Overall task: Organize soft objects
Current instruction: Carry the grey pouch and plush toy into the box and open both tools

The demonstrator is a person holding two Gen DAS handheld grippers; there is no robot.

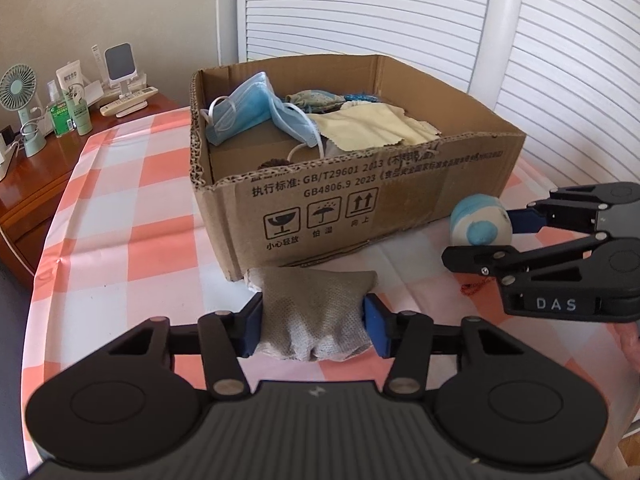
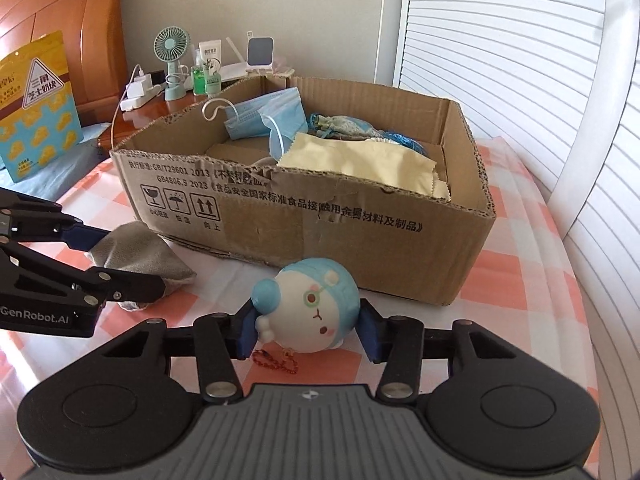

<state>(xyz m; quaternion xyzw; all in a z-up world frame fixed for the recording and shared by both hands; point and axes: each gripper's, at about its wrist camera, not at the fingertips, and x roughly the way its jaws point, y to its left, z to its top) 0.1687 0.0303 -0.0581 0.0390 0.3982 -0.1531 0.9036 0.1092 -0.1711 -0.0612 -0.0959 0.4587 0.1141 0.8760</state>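
My left gripper (image 1: pixel 314 326) is shut on a grey fabric pouch (image 1: pixel 316 312), held just in front of the cardboard box (image 1: pixel 360 208). The pouch also shows in the right wrist view (image 2: pixel 140 256). My right gripper (image 2: pixel 308 328) is shut on a round blue-and-white squishy toy (image 2: pixel 308 308) with a red bead chain, low over the checked cloth by the box's front wall (image 2: pixel 320 240). The toy also shows in the left wrist view (image 1: pixel 480 222). The box holds blue face masks (image 1: pixel 256 108), a yellow cloth (image 1: pixel 372 128) and patterned fabric.
The box sits on a pink-and-white checked tablecloth (image 1: pixel 120 216). A wooden side table (image 1: pixel 36 172) at the left carries a small fan (image 1: pixel 20 96), bottles and a remote. A snack bag (image 2: pixel 36 108) leans at the far left. White slatted doors (image 1: pixel 360 8) stand behind.
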